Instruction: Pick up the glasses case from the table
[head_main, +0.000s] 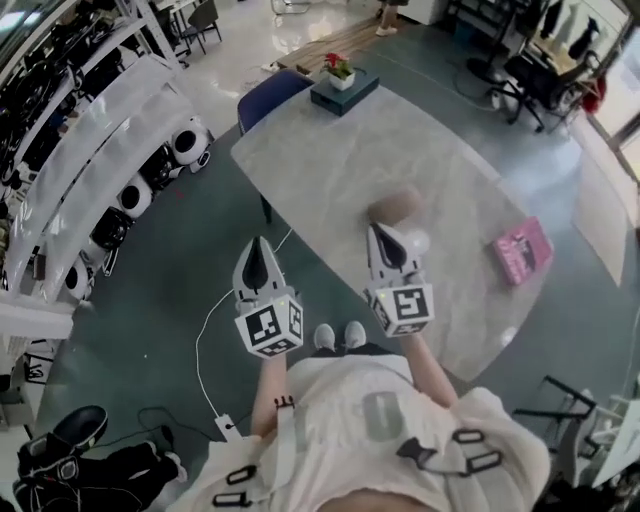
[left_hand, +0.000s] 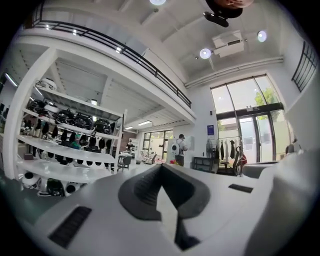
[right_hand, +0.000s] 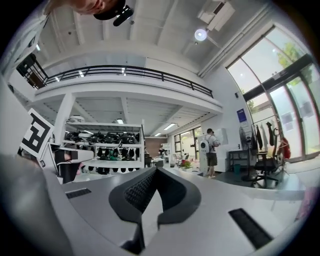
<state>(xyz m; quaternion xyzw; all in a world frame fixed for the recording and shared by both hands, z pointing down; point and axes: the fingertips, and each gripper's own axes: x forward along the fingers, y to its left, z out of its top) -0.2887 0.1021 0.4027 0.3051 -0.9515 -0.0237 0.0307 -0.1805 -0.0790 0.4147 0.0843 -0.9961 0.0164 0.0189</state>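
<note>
In the head view a tan, rounded glasses case (head_main: 395, 205) lies blurred on the grey marble table (head_main: 330, 160), near its middle. My right gripper (head_main: 378, 230) hovers just short of the case with its jaws shut and nothing between them. My left gripper (head_main: 257, 243) is off the table's near-left edge, over the floor, also shut and empty. Both gripper views look level across the room. The left gripper (left_hand: 162, 167) and right gripper (right_hand: 156, 171) show their pads pressed together, and the case is not visible in either.
A small white thing (head_main: 416, 241) lies just right of the right gripper. A pink book (head_main: 522, 250) lies at the table's right edge. A dark box with a red-flowered plant (head_main: 343, 85) stands at the far end beside a blue chair (head_main: 268, 95). Shelves (head_main: 90, 180) line the left.
</note>
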